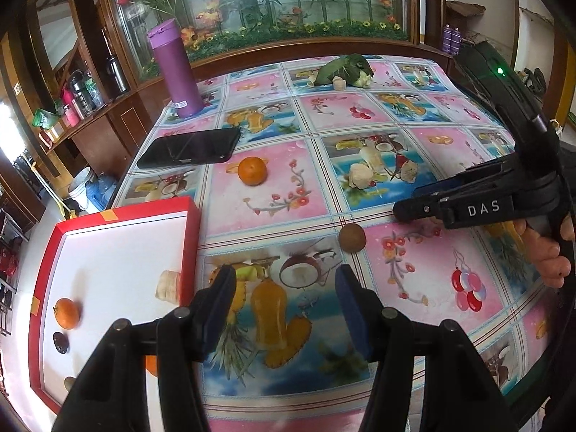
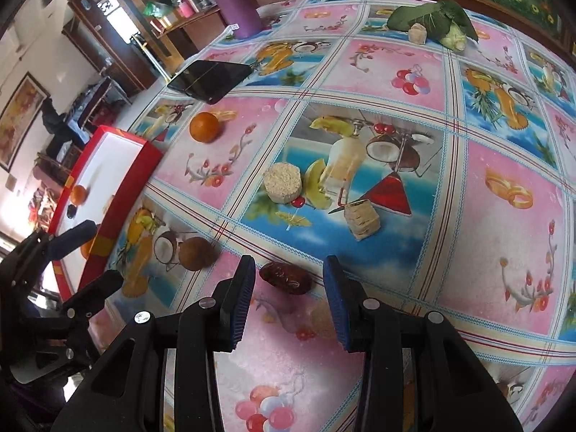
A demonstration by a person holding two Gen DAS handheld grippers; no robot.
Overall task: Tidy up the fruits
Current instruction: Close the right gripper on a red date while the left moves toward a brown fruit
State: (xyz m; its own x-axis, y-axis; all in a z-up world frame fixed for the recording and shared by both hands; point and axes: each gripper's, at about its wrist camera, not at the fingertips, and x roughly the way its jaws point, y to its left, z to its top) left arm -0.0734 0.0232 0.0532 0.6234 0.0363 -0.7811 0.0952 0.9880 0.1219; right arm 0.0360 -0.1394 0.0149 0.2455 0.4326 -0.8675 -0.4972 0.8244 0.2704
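A red tray (image 1: 189, 241) with a white floor sits at the table's left edge; it holds an orange (image 1: 67, 312), a banana piece (image 1: 168, 285) and a dark fruit (image 1: 60, 342). On the cloth lie a loose orange (image 1: 252, 170) (image 2: 204, 126), a brown kiwi (image 1: 351, 238) (image 2: 196, 253) and a dark red date (image 2: 285, 278). My left gripper (image 1: 284, 302) is open and empty beside the tray, short of the kiwi. My right gripper (image 2: 289, 298) is open, its jaws either side of the date without touching it; it also shows in the left wrist view (image 1: 417, 203).
A black phone (image 1: 189, 147) and a purple bottle (image 1: 176, 68) stand at the back left. Two pale cut chunks (image 2: 282, 182) (image 2: 361, 220) lie mid-table. Leafy greens (image 2: 430, 18) lie at the far edge. A wooden cabinet rises behind the table.
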